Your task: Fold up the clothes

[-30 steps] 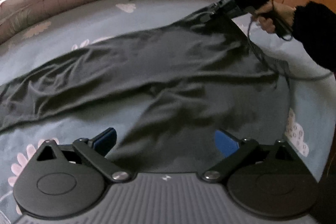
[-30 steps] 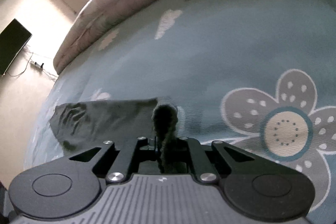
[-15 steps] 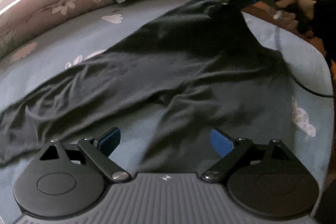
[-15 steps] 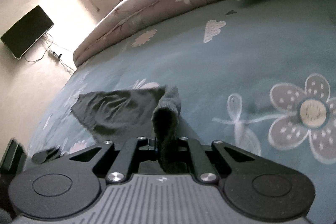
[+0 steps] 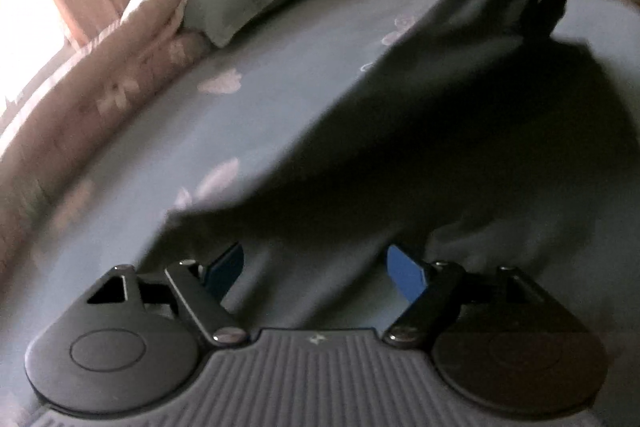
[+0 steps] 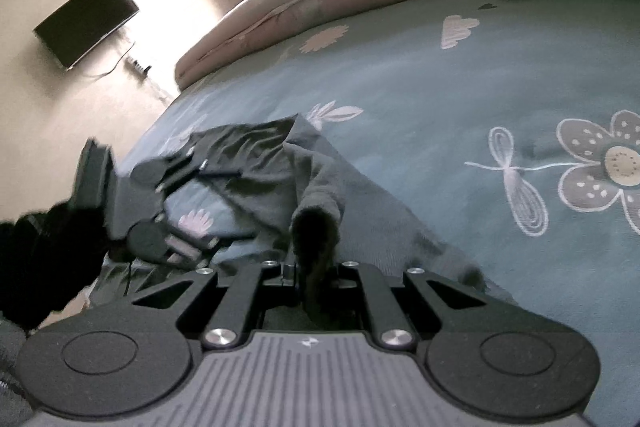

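1. Low in the left wrist view, the left gripper (image 5: 316,267) hovers over the dark garment (image 5: 460,147); its jaws stand well apart, have just been closing, and the blue pads (image 5: 404,273) press on nothing.
2. At lower centre of the right wrist view, the right gripper (image 6: 310,267) is clamped on a bunched edge of the garment.
3. Spread across the blue floral bedsheet (image 6: 460,107), the garment trails toward the frame's left.

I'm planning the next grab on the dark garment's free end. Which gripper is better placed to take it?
Left. The left gripper is open, its jaws just closing, with the garment lying between the pads but not yet pinched. The right gripper is shut on a bunched corner, so it is busy.
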`<state>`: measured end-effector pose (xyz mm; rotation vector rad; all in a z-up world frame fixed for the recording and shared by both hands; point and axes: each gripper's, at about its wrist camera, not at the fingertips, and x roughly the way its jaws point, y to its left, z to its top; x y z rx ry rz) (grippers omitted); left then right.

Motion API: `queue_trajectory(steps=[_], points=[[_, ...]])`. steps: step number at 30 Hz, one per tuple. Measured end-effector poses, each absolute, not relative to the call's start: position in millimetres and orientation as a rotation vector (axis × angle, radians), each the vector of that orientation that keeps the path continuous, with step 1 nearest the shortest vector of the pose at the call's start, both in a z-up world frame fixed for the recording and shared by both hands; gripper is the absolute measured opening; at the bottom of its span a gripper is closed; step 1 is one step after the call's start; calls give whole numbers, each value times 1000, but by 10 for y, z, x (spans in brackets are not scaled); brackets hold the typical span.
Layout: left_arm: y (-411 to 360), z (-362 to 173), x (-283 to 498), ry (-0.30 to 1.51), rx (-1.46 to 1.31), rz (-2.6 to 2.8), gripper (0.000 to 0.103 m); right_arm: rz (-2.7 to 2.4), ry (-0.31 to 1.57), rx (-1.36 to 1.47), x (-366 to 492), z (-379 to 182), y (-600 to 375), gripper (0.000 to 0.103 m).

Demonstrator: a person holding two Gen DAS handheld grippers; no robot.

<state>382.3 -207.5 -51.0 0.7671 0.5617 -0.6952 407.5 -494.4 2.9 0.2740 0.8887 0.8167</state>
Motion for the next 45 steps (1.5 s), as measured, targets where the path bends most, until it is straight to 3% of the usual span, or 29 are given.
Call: queue_trajectory(steps=[11,24,25,29,38,45], points=[[-2429,-984,3943,294,1234,-598,76,877,882,280,3952,-37,-4969,10],[-2357,-1095,4124,212,1255,-610,77,869,882,291,3856,-69,-5065,11],[-2356,-1092,4113,212,1268,-616,72,865,882,293,3854,-74,-5078,11],[-2352,-1120,4055,210,1356,-633,7,851,880,302,3858,-107,-5108,12],[-2303,-809,3911,220,1377,-694,2,756,877,141,3808,-39,-5059,12],[-2304,-472,3516,250,1441,-773,2,611,787,-219,3604,179,-4828,12]])
